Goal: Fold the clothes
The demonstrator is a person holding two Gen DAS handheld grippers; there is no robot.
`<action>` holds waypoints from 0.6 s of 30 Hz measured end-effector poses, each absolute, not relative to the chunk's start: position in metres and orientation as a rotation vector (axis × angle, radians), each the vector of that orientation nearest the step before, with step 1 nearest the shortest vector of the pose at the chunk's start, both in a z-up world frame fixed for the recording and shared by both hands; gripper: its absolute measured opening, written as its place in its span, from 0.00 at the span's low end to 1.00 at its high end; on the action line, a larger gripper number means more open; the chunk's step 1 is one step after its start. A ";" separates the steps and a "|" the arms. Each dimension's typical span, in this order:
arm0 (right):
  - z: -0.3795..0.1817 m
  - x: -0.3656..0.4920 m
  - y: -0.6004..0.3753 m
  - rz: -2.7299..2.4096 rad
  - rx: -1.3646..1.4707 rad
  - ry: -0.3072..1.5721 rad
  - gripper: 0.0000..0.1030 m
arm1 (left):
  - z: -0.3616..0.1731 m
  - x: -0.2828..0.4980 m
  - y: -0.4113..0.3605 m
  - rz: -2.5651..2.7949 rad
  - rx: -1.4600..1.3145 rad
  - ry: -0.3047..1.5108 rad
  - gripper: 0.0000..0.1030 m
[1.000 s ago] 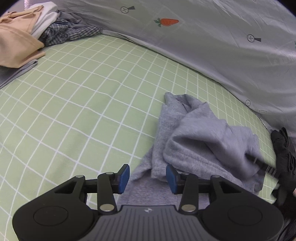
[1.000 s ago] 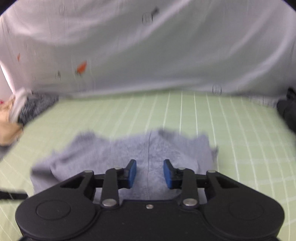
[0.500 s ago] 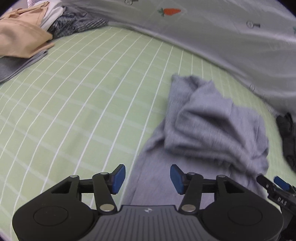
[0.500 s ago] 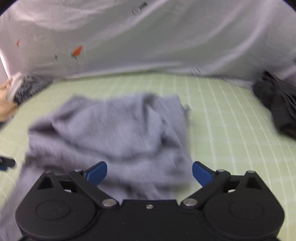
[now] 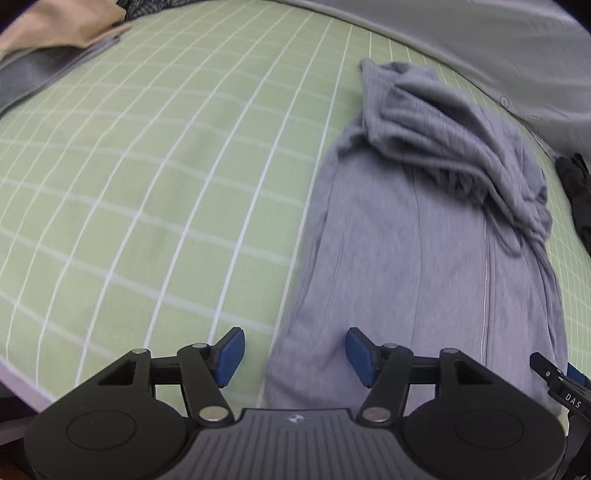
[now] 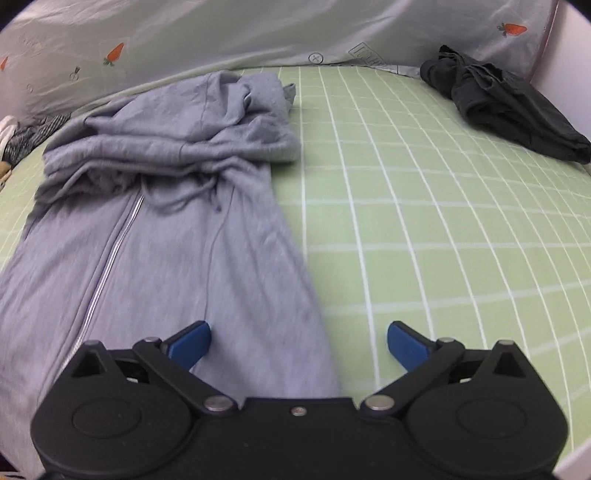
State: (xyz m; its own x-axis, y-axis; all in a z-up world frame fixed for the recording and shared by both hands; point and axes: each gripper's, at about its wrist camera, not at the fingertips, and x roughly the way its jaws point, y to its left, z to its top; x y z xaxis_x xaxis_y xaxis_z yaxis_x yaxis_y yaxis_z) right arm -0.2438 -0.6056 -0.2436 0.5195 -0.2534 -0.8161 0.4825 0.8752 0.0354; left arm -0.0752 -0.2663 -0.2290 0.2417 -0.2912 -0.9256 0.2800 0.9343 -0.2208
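Observation:
A grey zip hoodie [image 5: 406, 258] lies on the green checked sheet [image 5: 147, 184]. Its body is spread flat toward me, and its hood and sleeves are bunched at the far end [image 6: 192, 122]. My left gripper [image 5: 295, 356] hovers over the hoodie's near left edge; its jaws are opening, and the pads press on nothing. My right gripper [image 6: 298, 347] stands wide open over the near right edge, with cloth under its left pad and bare sheet under the right one. In the left wrist view, the right gripper's tip [image 5: 557, 376] shows at the lower right.
A black garment [image 6: 498, 103] lies crumpled at the far right. Tan and grey clothes [image 5: 55, 33] are piled at the far left. A grey carrot-print quilt [image 6: 221, 33] runs along the back. The bed's edge [image 5: 22, 384] is near, at the lower left.
Both grippers have drawn back toward the hoodie's near end. The hoodie's body now lies stretched out flat. The right jaws went from narrow to wide open, and the left jaws widened.

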 end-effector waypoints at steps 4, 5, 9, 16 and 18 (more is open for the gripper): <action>-0.244 -0.268 -0.593 -0.461 0.280 0.922 1.00 | -0.229 -0.088 -0.262 -0.426 0.022 1.243 0.62; -0.244 -0.272 -0.591 -0.462 0.283 0.921 1.00 | -0.229 -0.090 -0.261 -0.431 0.024 1.240 0.62; -0.243 -0.287 -0.584 -0.462 0.296 0.918 1.00 | -0.228 -0.099 -0.255 -0.450 -0.009 1.240 0.61; -0.242 -0.294 -0.580 -0.454 0.328 0.924 1.00 | -0.229 -0.117 -0.263 -0.515 0.062 1.260 0.59; -0.241 -0.293 -0.579 -0.429 0.326 0.927 1.00 | -0.229 -0.122 -0.267 -0.530 0.100 1.232 0.41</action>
State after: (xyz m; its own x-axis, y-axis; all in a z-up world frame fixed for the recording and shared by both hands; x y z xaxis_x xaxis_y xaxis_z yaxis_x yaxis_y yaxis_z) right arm -0.2926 -0.5791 -0.2409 0.5262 -0.2141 -0.8229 0.4889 0.8680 0.0868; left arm -0.1222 -0.2667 -0.2292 0.2281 -0.3309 -0.9157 0.4371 0.8752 -0.2074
